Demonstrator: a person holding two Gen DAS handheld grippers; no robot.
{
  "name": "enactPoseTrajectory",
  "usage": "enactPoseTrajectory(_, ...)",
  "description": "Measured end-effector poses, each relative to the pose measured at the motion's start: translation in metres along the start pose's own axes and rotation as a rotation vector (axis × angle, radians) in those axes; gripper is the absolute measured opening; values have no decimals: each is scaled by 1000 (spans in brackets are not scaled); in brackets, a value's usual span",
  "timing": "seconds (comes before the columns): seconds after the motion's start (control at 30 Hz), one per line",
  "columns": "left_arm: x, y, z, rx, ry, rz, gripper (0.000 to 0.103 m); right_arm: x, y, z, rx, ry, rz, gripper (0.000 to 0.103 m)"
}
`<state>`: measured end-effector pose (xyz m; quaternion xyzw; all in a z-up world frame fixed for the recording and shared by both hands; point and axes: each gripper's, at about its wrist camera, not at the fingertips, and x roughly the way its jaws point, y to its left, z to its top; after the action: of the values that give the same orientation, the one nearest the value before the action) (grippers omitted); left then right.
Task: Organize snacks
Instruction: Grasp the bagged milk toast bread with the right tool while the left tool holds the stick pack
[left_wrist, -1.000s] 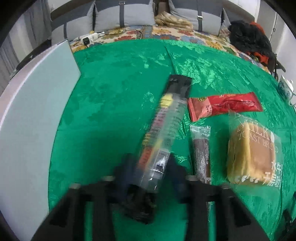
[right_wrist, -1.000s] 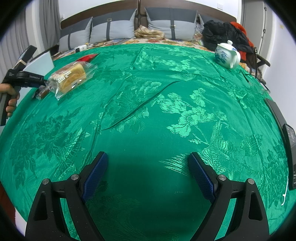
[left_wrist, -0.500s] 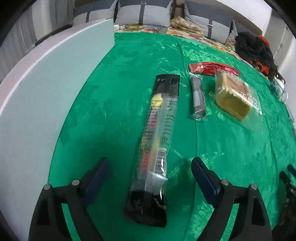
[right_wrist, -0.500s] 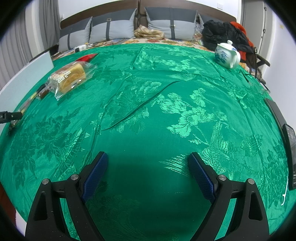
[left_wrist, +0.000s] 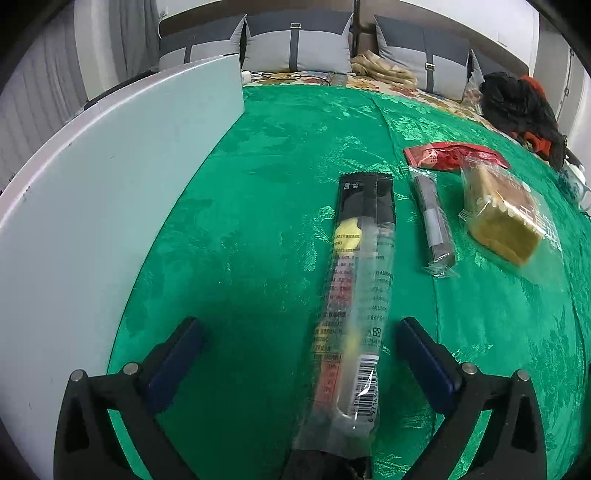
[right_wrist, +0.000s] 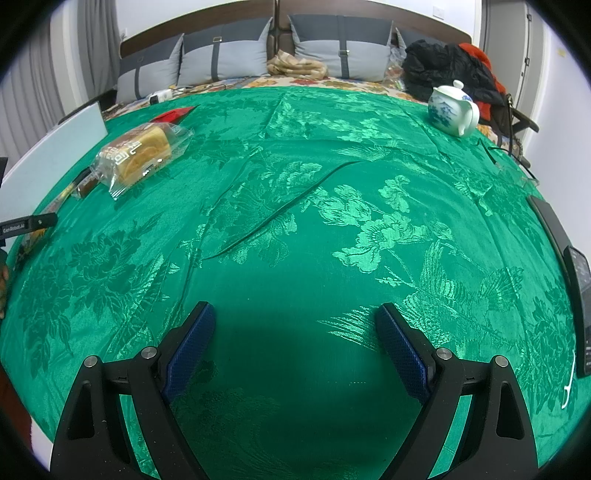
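A long clear-and-black snack pack (left_wrist: 354, 295) lies flat on the green tablecloth (left_wrist: 258, 221). Its near end sits between the fingers of my left gripper (left_wrist: 297, 325), whose jaws are opening and whose pads stand well clear of it. To its right lie a small dark bar in a clear wrapper (left_wrist: 434, 225), a red packet (left_wrist: 447, 157) and a bagged toast loaf (left_wrist: 506, 218). My right gripper (right_wrist: 294, 309) hangs open over bare cloth with nothing between its fingers. From there the loaf (right_wrist: 140, 151) and red packet (right_wrist: 171, 114) show at far left.
A pale board (left_wrist: 110, 192) stands along the left side of the table. A blue-and-white teapot (right_wrist: 452, 110) sits at the back right, flat black devices (right_wrist: 565, 258) at the right edge. A thin dark line (right_wrist: 288, 206) crosses the cloth. Cushions and clothes lie behind.
My left gripper has let go of the long snack pack, spread its jaws wide and drawn back. The pack now lies on the cloth left of the dark bar. My right gripper has not moved.
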<state>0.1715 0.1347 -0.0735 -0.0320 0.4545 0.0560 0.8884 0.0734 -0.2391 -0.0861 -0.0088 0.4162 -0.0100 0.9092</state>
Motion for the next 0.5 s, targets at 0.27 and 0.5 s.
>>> enactPoseTrajectory(0.27, 1, -1, 0, 0, 0, 1, 103, 0, 0, 0, 0, 0, 0, 92)
enactPoseTrajectory(0.5, 2, -1, 0, 0, -1, 0, 103, 0, 0, 0, 0, 0, -3, 92)
